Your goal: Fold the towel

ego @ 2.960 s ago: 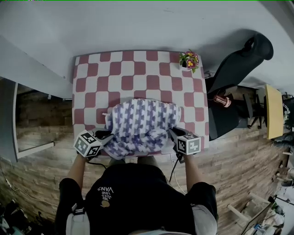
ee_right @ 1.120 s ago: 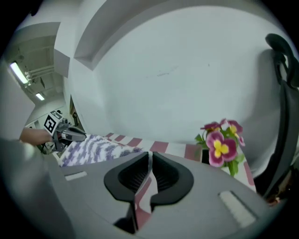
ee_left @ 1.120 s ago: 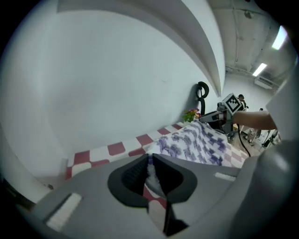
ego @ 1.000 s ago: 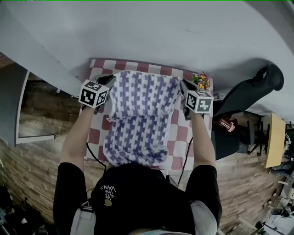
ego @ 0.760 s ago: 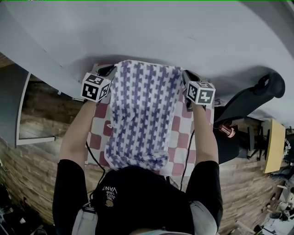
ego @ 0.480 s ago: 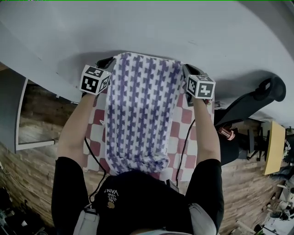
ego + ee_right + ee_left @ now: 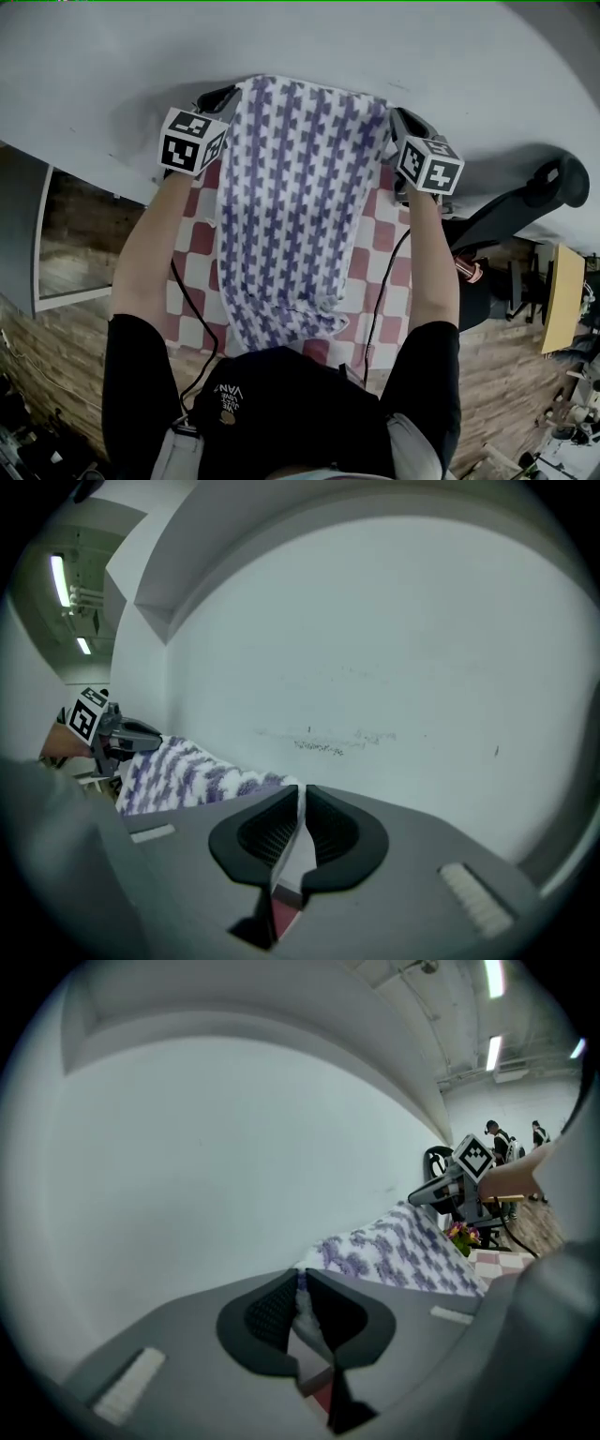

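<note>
A white towel with a purple pattern hangs stretched between both grippers above the red-and-white checked table. My left gripper is shut on the towel's upper left corner, and my right gripper is shut on its upper right corner. The towel's lower end lies bunched near the table's front edge, by the person's chest. In the left gripper view the towel runs from the left gripper to the other gripper. In the right gripper view the towel leads off left from the right gripper.
A grey wall stands right behind the table. A small pot of flowers sits at the table's far right corner. A black chair stands to the right of the table. Several people stand far off.
Both grippers have risen and moved toward the wall with the towel's corners. The towel has been pulled up off the table and now hangs longer and flatter.
</note>
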Demonstrator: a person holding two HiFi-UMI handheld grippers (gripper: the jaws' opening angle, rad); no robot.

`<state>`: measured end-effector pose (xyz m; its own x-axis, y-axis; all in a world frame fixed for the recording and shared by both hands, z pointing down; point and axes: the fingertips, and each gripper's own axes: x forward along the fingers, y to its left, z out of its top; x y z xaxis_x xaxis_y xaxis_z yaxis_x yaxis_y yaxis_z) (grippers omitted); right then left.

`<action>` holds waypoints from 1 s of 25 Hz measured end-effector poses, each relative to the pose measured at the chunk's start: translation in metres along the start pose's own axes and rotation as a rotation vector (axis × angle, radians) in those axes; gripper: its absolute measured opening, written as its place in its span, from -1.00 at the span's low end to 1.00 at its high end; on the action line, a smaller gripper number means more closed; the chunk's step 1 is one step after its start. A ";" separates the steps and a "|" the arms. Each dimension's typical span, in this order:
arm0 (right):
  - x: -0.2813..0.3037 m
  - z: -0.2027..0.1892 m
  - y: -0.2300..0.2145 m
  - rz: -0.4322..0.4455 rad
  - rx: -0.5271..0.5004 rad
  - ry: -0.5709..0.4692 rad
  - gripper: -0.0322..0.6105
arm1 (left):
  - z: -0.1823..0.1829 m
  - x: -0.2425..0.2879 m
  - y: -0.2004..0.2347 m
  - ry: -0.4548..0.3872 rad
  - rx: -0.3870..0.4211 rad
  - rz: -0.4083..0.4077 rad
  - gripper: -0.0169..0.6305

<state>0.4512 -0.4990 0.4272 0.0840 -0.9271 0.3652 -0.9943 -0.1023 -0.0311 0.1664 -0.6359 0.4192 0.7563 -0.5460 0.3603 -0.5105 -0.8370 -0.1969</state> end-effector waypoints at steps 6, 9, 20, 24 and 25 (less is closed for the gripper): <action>-0.018 -0.014 0.004 0.002 0.040 -0.007 -0.80 | -0.006 -0.013 -0.012 -0.022 0.016 -0.023 -0.86; -0.030 -0.009 0.001 -0.005 0.038 -0.008 -0.80 | 0.001 -0.025 -0.020 -0.066 0.016 -0.041 -0.86; -0.030 -0.073 0.021 -0.018 0.026 0.163 -0.79 | -0.078 -0.028 -0.049 0.160 -0.021 -0.088 -0.86; -0.037 -0.118 0.026 -0.026 0.079 0.257 -0.58 | -0.114 -0.035 -0.066 0.273 -0.056 -0.123 -0.66; -0.041 -0.127 0.029 -0.022 0.083 0.272 -0.58 | -0.122 -0.038 -0.068 0.294 -0.060 -0.125 -0.56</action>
<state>0.4103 -0.4177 0.5298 0.0736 -0.7945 0.6028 -0.9827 -0.1608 -0.0920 0.1224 -0.5541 0.5300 0.6686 -0.3984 0.6280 -0.4507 -0.8887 -0.0840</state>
